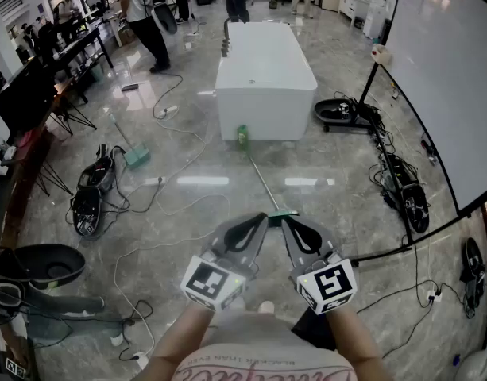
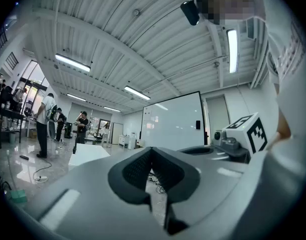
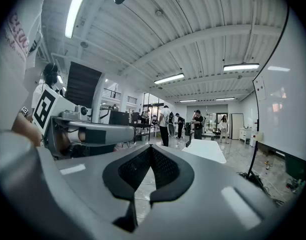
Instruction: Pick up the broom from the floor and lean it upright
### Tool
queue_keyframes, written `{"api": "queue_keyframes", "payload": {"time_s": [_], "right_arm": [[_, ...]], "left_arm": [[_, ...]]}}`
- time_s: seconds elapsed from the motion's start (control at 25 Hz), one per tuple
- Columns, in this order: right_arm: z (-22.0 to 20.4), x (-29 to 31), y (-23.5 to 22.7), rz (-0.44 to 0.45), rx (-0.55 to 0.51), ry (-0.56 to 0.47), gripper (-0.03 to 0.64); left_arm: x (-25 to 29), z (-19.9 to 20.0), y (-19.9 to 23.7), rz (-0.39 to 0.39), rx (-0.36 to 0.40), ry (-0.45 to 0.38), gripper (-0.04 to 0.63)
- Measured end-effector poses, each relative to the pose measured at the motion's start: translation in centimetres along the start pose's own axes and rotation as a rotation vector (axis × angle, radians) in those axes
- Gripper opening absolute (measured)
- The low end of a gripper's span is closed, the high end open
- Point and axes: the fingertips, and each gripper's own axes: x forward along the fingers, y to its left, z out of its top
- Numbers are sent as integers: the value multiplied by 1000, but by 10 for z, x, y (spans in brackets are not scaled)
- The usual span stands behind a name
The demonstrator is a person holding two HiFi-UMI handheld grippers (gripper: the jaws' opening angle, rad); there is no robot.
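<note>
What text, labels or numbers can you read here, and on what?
No text reads cleanly.
Pink print on the shirt: upside down, too blurred.
Marker cubes on the left tongs and right tongs: square codes, no words.
Marks on the paper sheet on the whiteboard: too small.

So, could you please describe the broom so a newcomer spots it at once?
Find the big white block mid-floor. From its near end a thin pole runs toward the viewer: the broom. Unlike the green tool beside the cables at left, it lies on bare tile.
</note>
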Motion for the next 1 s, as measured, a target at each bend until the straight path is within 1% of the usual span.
{"api": "queue_keyframes", "payload": {"time_s": [0.12, 0.24, 0.44, 0.76, 1.0], "right_arm": [[1, 1, -1, -4, 1, -7, 0], [3, 2, -1, -7, -1, -11, 0], [3, 2, -1, -15, 0, -11, 0], [2, -1, 3, 4, 28, -22, 2], [-3, -9, 1, 22, 38, -24, 2]], "left_arm": [[0, 0, 9, 37, -8, 11, -2], [1, -2, 14, 58, -6, 28, -2], [-2, -6, 14, 58, -9, 39, -2], [-6, -6, 15, 63, -17, 46, -2], [-4, -7, 12, 98, -14, 48, -2]]}}
